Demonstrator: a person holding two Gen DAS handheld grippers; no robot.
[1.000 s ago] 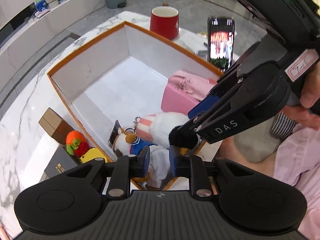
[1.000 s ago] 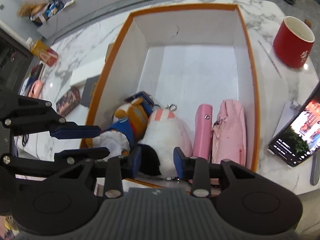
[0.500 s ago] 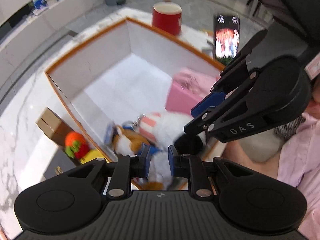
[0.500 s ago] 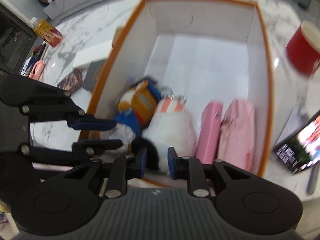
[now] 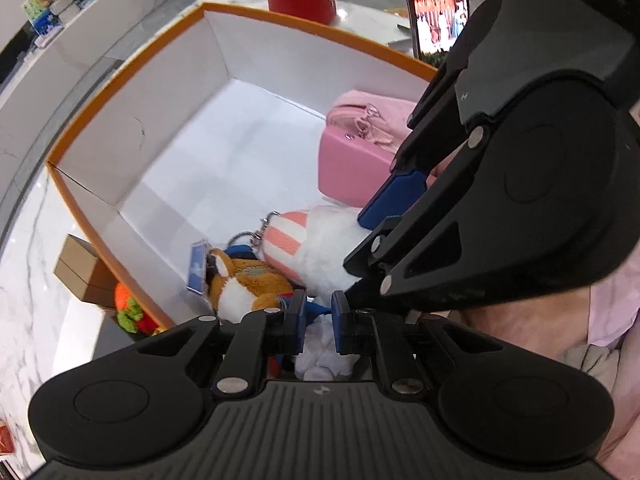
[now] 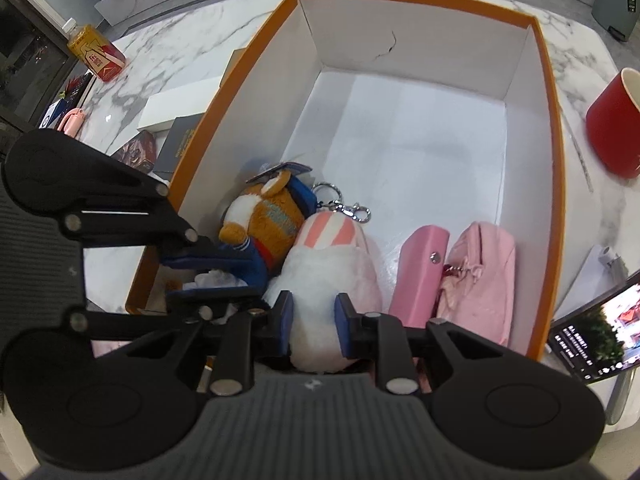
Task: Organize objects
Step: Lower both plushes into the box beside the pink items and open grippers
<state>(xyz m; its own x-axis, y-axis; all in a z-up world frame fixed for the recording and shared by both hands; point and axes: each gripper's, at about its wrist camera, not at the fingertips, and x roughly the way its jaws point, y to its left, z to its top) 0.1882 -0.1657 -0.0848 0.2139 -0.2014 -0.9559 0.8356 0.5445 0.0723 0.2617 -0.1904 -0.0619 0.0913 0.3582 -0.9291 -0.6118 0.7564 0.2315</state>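
Both grippers point steeply down into the near end of the orange-rimmed box (image 6: 554, 128), which stands on a marble table (image 6: 168, 52). The left gripper (image 5: 319, 316) has its jaws drawn tight, pinching the blue-and-white cloth of the brown bear plush (image 5: 244, 280); the bear lies against the box's left wall, its head towards the far end. The right gripper (image 6: 313, 322) has its pads pressed into the fluffy white body of the white and pink plush (image 6: 332, 276), which sits between them and runs forward to a striped pink tip with a metal clasp. The two plush toys lie side by side, touching. To their right a pink case (image 6: 416, 272) and a pink pouch (image 6: 478, 276) rest against the right wall. A red mug (image 6: 616, 120) and a phone (image 6: 596, 332) stand outside the box.
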